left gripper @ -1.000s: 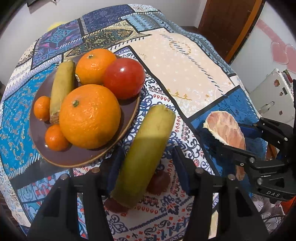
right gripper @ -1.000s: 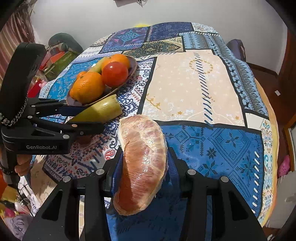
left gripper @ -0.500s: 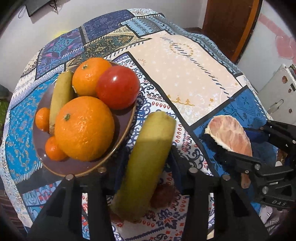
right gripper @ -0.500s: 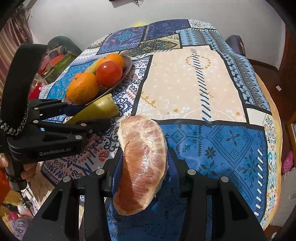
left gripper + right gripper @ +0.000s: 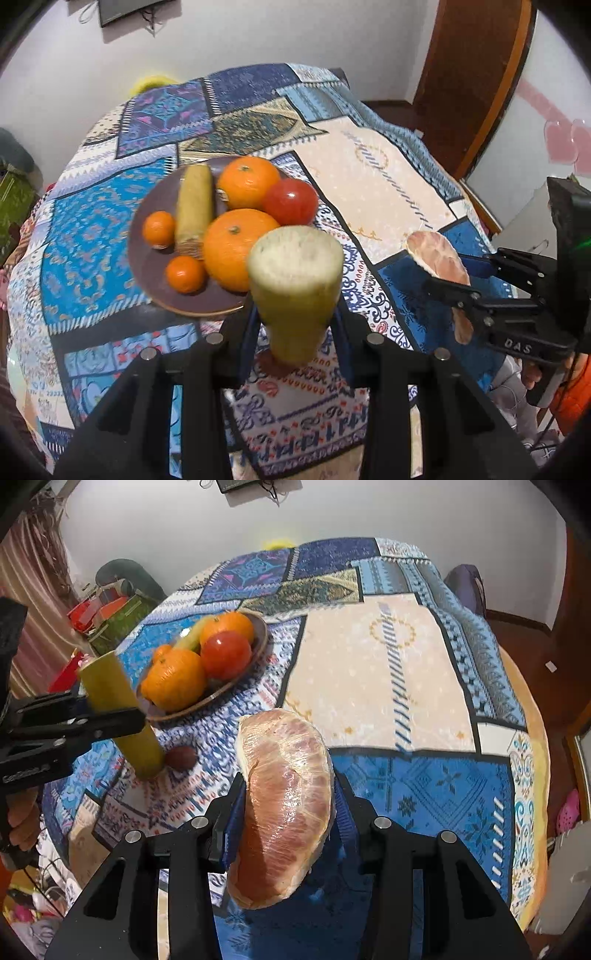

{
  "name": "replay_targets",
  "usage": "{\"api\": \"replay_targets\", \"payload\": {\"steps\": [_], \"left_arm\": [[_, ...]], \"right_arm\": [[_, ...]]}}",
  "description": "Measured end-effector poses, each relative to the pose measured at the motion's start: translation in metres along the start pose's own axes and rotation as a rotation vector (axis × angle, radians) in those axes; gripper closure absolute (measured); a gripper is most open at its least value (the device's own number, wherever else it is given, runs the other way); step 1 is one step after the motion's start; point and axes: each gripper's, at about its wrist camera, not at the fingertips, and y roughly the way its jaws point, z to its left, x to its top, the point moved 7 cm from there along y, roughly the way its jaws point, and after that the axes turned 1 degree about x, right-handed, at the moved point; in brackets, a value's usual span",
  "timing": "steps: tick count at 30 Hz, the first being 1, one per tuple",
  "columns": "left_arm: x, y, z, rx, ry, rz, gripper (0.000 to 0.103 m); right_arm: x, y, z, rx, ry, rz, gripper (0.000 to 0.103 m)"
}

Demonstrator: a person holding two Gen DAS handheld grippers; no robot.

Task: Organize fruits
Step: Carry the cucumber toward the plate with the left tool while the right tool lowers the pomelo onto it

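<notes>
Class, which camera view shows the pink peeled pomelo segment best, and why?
The right wrist view: the pink peeled pomelo segment fills the centre, membrane and wrap sharp. The left wrist view shows it small at the right edge, partly hidden by the right gripper.

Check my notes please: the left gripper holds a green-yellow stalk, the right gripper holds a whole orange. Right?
Not quite. The right gripper holds a peeled pomelo segment, as the right wrist view shows; the oranges sit on the plate. The left gripper does hold the stalk.

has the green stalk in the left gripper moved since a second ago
Yes. In the right wrist view the stalk lay low, pointing across the table beside the plate; now it stands tilted up, its top above the plate rim.
</notes>
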Motion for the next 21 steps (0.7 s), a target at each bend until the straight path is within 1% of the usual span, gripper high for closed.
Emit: {"api": "replay_targets", "payload": {"steps": [6, 11, 15, 21], "left_arm": [[0.001, -0.025, 0.027, 0.015, -0.046, -0.041, 0.067], [0.005, -0.037, 0.051, 0.025, -0.079, -0.068, 0.067], [0.008, -0.04, 0.075, 0.047, -0.116, -0.085, 0.067], [0.01, -0.035, 0.1, 0.038, -0.163, -0.082, 0.067]], "right_arm": [[0.017, -0.004, 0.017, 0.005, -0.025, -0.03, 0.062], [0.035, -0.002, 0.035, 0.016, -0.053, -0.057, 0.062], [0.047, 0.0, 0.049, 0.031, -0.067, -0.074, 0.062], [0.064, 0.006, 0.066, 0.05, -0.087, -0.093, 0.061]]}}
